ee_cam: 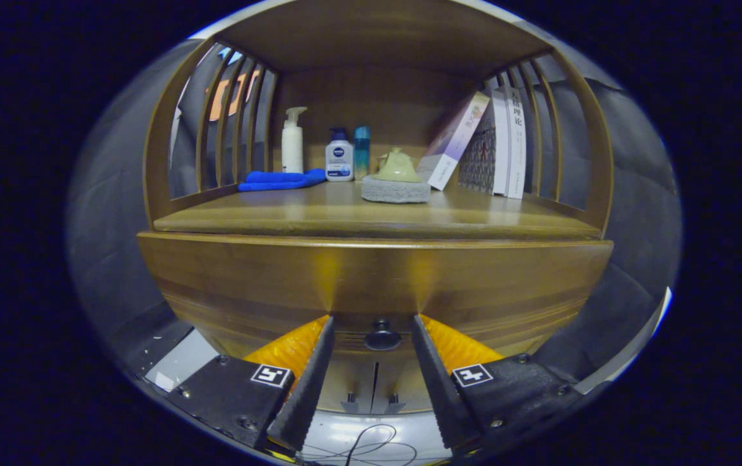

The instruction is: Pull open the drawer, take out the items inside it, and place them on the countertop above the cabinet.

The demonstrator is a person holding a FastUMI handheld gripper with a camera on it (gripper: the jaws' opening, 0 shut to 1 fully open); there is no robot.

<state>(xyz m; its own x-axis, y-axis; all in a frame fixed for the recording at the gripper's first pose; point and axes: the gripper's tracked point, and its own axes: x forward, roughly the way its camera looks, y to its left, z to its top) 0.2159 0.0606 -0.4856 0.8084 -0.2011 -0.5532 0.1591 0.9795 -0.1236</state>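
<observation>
The hand-held gripper [372, 318] stands released around the drawer knob [382, 336]; clenching off-center could slip off the small knob.

The cabinet [371, 285] is wood with a glossy varnish, and its countertop [319, 213] shines under the light. The drawer's knob [381, 336] looks like dark, smooth metal or plastic; I cannot tell which. The gripper [374, 323], its ribbed fingers spread either side of the knob, has matt housings. A soft blue cloth [280, 180] lies beside glossy plastic bottles [293, 142]. The books [506, 142] have smooth paper covers.
</observation>
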